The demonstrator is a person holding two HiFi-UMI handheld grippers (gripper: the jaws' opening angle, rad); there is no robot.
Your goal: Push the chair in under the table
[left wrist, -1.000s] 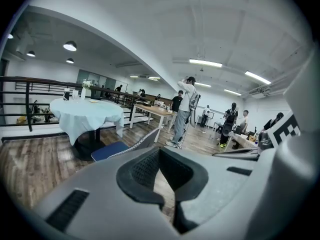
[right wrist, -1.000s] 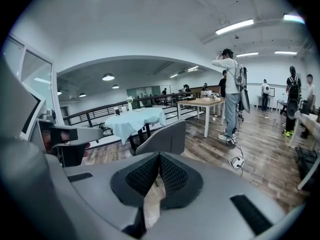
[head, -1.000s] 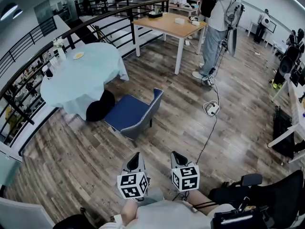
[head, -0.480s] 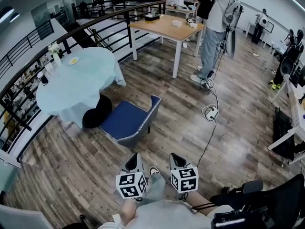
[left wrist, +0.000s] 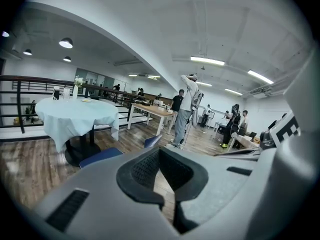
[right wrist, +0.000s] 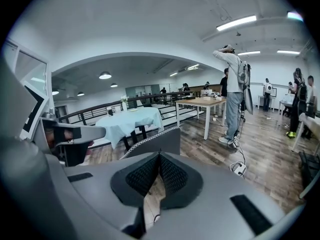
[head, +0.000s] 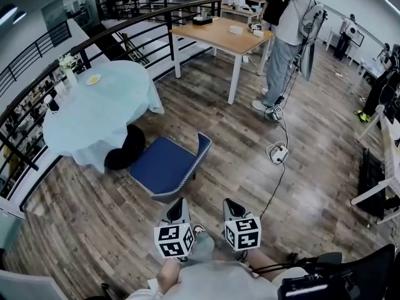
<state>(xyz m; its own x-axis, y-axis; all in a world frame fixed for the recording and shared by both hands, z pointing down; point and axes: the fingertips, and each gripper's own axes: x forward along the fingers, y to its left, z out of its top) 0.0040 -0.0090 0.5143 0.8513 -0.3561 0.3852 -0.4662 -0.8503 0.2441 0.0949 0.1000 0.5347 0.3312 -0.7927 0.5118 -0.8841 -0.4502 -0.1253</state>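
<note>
My left gripper (head: 179, 205) and right gripper (head: 232, 205) low at centre, jaws of both pressed together on nothing; blue chair (head: 164, 165) just above them at mid-frame, untouched, beside the round table (head: 106, 108) at left

Blue chair (head: 164, 165) on wood floor (head: 219, 124)
</note>
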